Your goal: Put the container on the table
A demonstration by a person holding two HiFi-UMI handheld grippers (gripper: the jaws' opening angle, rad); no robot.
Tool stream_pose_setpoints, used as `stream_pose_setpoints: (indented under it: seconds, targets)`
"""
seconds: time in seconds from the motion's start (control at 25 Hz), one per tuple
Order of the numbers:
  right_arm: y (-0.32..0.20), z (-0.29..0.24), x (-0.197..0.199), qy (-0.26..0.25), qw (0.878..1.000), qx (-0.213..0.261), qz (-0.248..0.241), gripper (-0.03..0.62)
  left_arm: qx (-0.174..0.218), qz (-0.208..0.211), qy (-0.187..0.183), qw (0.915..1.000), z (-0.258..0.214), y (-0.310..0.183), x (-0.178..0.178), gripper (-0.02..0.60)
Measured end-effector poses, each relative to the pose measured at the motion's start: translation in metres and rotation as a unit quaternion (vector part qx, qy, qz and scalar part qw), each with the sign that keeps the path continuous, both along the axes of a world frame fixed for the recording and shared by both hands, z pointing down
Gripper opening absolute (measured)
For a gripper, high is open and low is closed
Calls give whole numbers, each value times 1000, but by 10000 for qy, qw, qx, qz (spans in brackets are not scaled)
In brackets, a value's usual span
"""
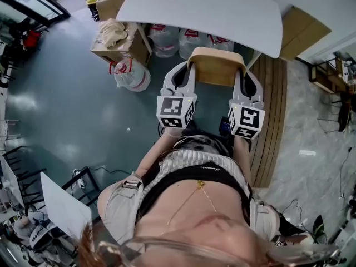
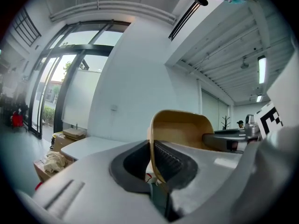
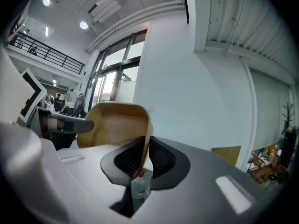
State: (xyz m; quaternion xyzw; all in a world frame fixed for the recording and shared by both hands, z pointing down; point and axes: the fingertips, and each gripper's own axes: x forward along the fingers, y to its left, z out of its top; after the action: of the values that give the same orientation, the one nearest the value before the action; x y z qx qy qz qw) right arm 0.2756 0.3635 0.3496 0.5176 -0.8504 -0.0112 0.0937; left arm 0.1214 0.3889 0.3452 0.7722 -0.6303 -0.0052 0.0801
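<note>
A tan, open-topped container (image 1: 216,67) hangs in the air in front of me, held by both grippers. My left gripper (image 1: 182,75) is shut on its left wall and my right gripper (image 1: 248,83) is shut on its right wall. In the left gripper view the thin wall of the container (image 2: 187,129) runs between the dark pads of the left gripper (image 2: 152,160). In the right gripper view the container (image 3: 117,125) is pinched the same way by the right gripper (image 3: 145,155). The white table (image 1: 206,7) lies just beyond the container, its top bare; it also shows as the table (image 2: 88,146) at left.
Large water bottles (image 1: 166,39) stand under the table, and another bottle (image 1: 132,74) is on the floor to the left. A cardboard box (image 1: 114,38) with cloth on it stands beside them. A wooden slatted platform (image 1: 275,110) runs along the right.
</note>
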Motion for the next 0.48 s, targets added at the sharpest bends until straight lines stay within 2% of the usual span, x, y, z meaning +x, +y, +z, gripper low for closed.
stream_pose_setpoints:
  seconds: [0.2,0.48]
  targets:
    - [-30,1,-11,70,9998,-53,200,54,-74,197,73,9998,4,-38,-12,10]
    - [-63,8,-37,168,9994,-43,290,52,-86,256,87,9996,10,-70,-38,11]
